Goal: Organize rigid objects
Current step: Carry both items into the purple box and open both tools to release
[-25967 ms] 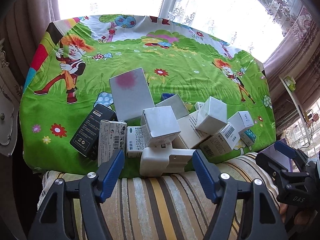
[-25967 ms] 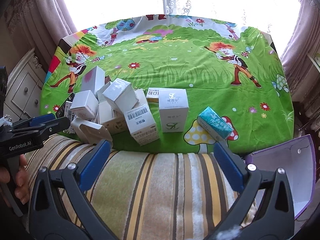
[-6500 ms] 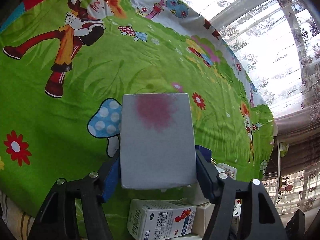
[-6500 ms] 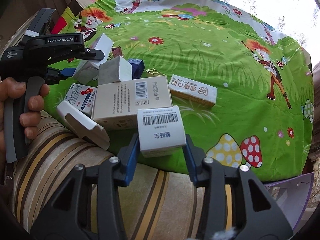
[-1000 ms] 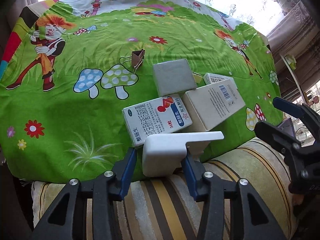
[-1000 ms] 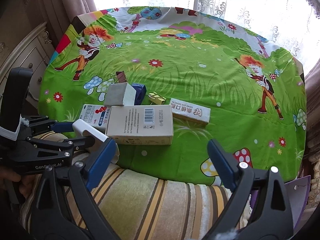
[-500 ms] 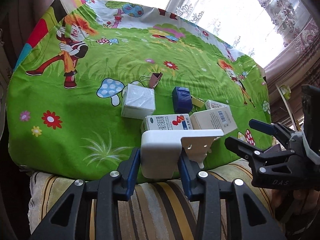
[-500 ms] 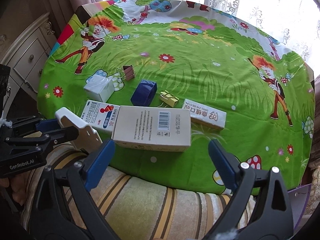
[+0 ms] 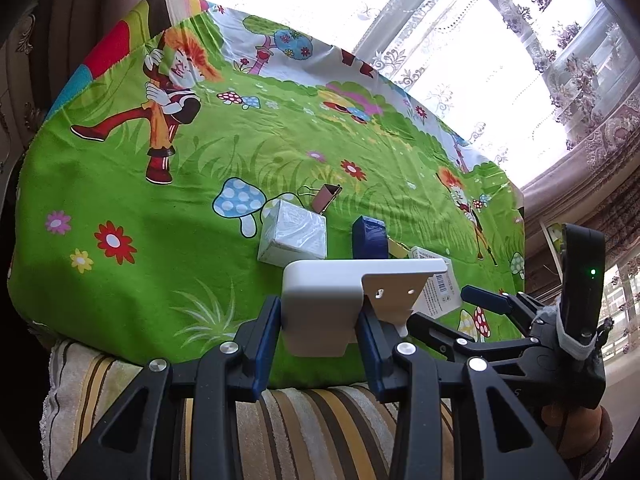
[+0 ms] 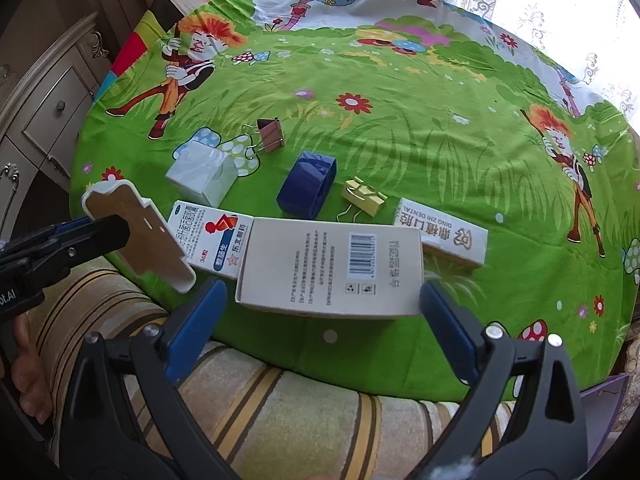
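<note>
My left gripper is shut on a white plastic bracket and holds it above the table's near edge; the bracket also shows in the right wrist view. My right gripper is open, its fingers on either side of a large beige barcode box lying flat near the front edge. A red-and-blue medicine box, a Ding Zhi Dental box, a blue box and a small white box lie behind it.
A pink binder clip and a yellow binder clip lie on the green cartoon tablecloth. A striped towel covers the front edge. A purple bin sits low right, a cabinet at left.
My left gripper has lifted the white bracket higher and tilted up. My right gripper has moved forward, so its open fingers now flank the beige box.
</note>
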`<state>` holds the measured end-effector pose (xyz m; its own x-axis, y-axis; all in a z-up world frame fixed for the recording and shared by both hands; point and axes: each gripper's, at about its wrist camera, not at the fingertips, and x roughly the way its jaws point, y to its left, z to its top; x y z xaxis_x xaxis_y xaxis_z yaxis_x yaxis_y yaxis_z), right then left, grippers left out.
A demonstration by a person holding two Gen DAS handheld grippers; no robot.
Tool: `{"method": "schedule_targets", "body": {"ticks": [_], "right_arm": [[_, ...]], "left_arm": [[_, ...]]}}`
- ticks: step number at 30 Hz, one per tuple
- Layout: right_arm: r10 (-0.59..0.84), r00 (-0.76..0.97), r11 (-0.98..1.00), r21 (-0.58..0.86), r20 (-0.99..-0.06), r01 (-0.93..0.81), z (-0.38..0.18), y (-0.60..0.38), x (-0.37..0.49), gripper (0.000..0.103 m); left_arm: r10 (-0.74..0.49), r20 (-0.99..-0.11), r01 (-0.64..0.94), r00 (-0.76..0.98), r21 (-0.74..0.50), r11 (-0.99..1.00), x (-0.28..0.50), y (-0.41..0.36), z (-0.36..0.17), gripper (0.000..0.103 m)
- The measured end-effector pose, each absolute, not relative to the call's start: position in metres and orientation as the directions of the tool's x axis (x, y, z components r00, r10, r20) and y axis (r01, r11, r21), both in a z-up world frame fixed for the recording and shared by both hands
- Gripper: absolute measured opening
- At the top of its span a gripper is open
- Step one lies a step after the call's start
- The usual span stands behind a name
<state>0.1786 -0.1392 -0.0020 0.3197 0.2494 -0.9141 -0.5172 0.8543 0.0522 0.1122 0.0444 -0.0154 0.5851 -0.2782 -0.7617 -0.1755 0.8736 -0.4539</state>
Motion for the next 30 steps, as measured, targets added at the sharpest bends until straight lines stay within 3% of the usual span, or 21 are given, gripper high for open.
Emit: {"method": "schedule_targets", "body": {"ticks": [12,30], "right_arm": [[0.233,0.281,0.877,0.076,-0.931,-0.475,-0.021,-0.140,0.190,0.101],[0.251,0.403,0.916,0.081,-0.880,-0.393,0.004,-0.177,0.176,0.099]], "left_arm": [[-0.283,-0.761,-0.175,0.584,-0.458,0.871,0.113,0.044,-0.018,0.038],[-0.232,-0.749,-0.135,0.620,-0.393,0.910,0.110,0.016,0.006,0.038]]}}
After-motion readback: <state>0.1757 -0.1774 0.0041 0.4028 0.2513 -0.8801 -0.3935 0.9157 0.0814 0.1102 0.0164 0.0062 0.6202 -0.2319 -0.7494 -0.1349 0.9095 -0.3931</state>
